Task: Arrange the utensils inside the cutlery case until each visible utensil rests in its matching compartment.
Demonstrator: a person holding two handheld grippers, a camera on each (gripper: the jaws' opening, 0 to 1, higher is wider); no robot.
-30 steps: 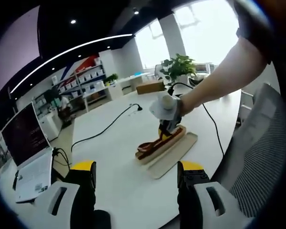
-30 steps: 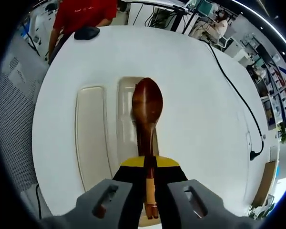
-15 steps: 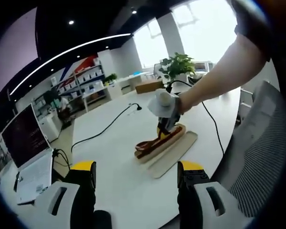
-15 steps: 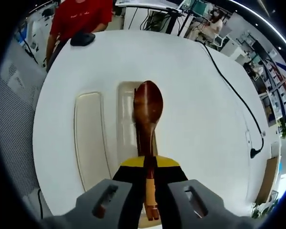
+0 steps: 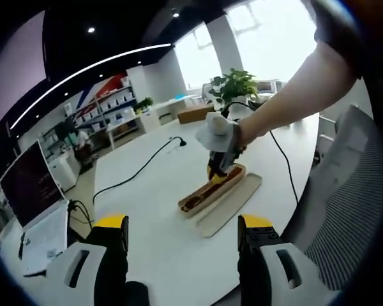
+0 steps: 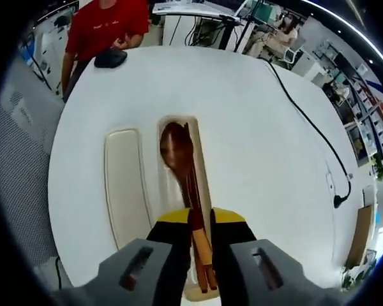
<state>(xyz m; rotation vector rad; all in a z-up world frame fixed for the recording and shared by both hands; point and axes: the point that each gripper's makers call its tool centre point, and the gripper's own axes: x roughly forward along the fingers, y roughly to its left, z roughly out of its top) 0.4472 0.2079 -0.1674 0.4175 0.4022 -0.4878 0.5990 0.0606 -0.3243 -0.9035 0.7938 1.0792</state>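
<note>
**Wooden spoon lying in the cutlery case**

Dark glossy wood: the spoon [image 6: 182, 172] lies lengthwise in the cream cutlery case [image 6: 201, 166], its oval bowl at the 12 o'clock end of the compartment and its paler handle running back toward 6 o'clock between the jaws of the right gripper [image 6: 201, 255]. Those jaws stand a little apart on either side of the handle; whether they pinch it cannot be told. The case is a long, round-cornered trough. Its flat matching lid [image 6: 124, 188] lies just beside it at 9 o'clock, parallel, on the smooth round white table [image 6: 255, 127].

In the left gripper view the left gripper [image 5: 182, 239] is released, its yellow-tipped jaws wide apart above the table edge, grasping nothing. Toward 1 o'clock of it the case [image 5: 214, 188] rests with the lid [image 5: 233, 201] alongside and the right gripper [image 5: 218, 167] poised over it. A black cable [image 5: 140, 171] snakes across the tabletop, and a leafy potted plant [image 5: 233, 86] stands beyond.
</note>
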